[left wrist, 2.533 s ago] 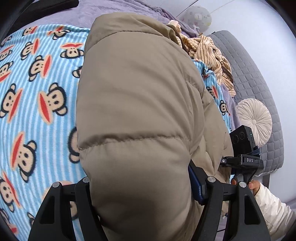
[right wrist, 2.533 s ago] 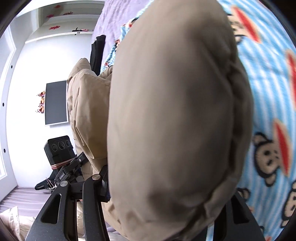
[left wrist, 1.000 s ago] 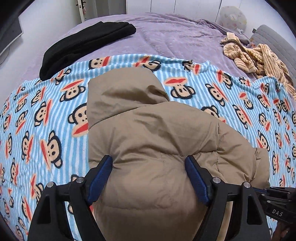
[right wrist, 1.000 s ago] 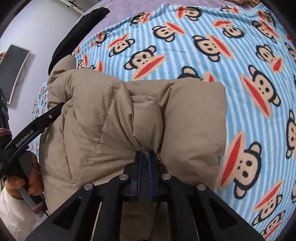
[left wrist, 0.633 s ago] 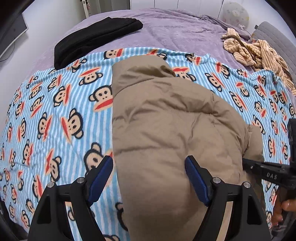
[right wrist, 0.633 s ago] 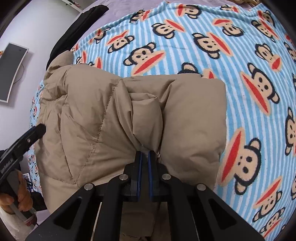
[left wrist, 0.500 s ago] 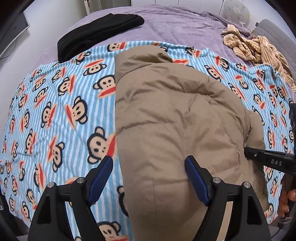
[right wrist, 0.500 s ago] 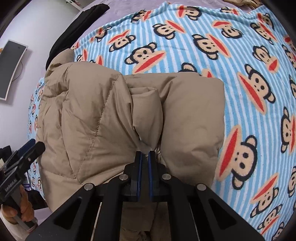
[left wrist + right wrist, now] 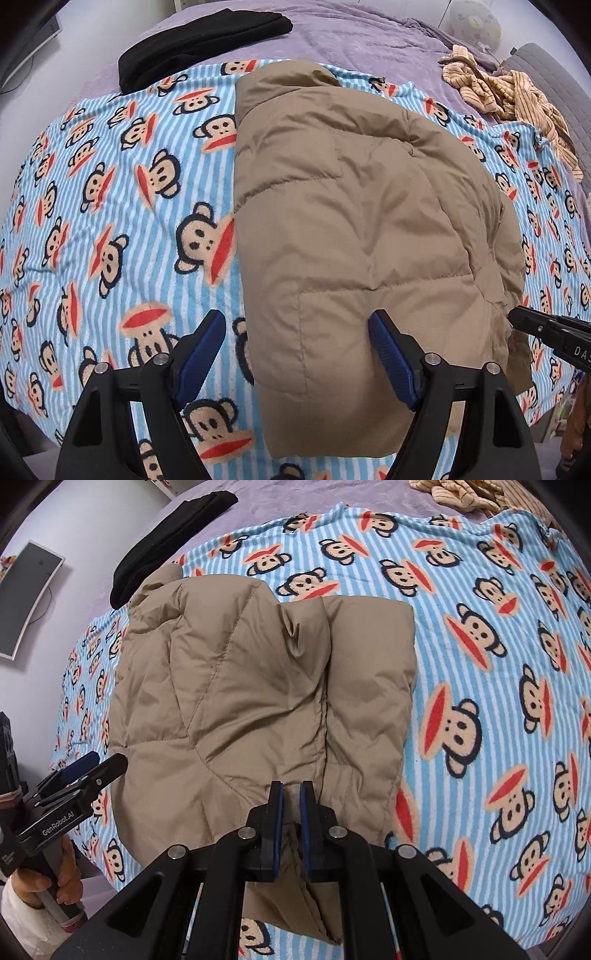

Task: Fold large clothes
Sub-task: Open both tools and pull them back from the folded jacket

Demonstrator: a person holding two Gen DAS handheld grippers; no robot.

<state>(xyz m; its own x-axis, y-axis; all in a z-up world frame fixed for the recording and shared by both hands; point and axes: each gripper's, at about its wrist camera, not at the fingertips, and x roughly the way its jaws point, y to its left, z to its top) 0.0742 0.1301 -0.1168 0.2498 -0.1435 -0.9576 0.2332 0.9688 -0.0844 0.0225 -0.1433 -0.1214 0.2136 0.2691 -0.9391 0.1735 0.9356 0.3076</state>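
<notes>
Both grippers point steeply down over the folded jacket (image 9: 354,229), left jaws wide apart, right jaws just parting, empty.

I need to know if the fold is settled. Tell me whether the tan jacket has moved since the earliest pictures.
Yes. The tan jacket hung lifted close to both cameras then; now it lies folded flat on the monkey-print blanket, below the black garment.
</notes>
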